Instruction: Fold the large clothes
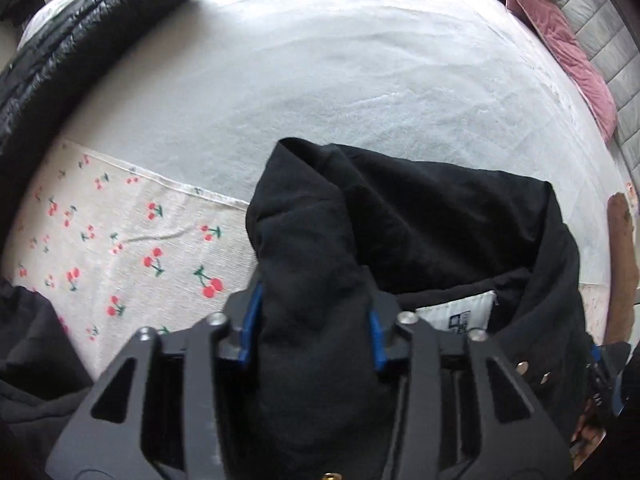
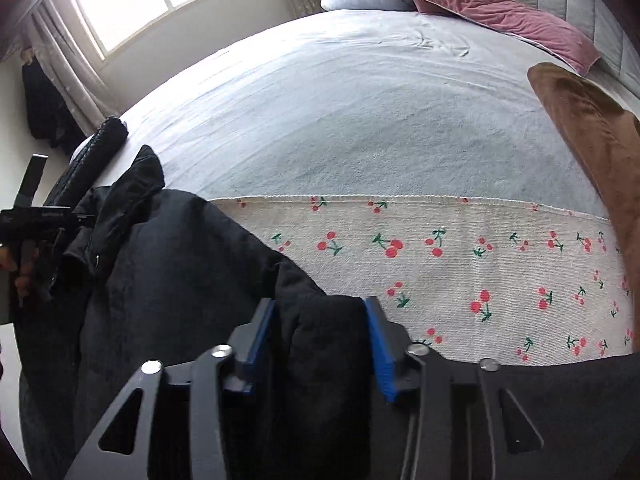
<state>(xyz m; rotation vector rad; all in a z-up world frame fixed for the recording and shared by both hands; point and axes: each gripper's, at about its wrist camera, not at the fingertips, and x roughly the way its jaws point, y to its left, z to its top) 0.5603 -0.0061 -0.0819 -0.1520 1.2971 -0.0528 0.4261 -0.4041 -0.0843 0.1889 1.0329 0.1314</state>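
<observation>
Left wrist view: left gripper (image 1: 316, 320) pinched thick fold of black coat (image 1: 420, 220) between blue pads (image 1: 253, 320), jaws closed on cloth. Coat lay bunched at bed's near edge, over cherry-print cloth (image 1: 120, 248) (white neck label (image 1: 456, 312) showing). Shiny black puffer jacket (image 1: 80, 40) along bed's left edge; pink pillow (image 1: 568, 48) at far right corner.

Right wrist view: right gripper (image 2: 320, 336) likewise clamped on black coat (image 2: 180, 260), fabric filling gap between pads. Coat draped over near-left edge of grey bedspread (image 2: 340, 112). Brown cloth (image 2: 592, 128) at right edge. Left gripper (image 2: 36, 220) at frame's left.
</observation>
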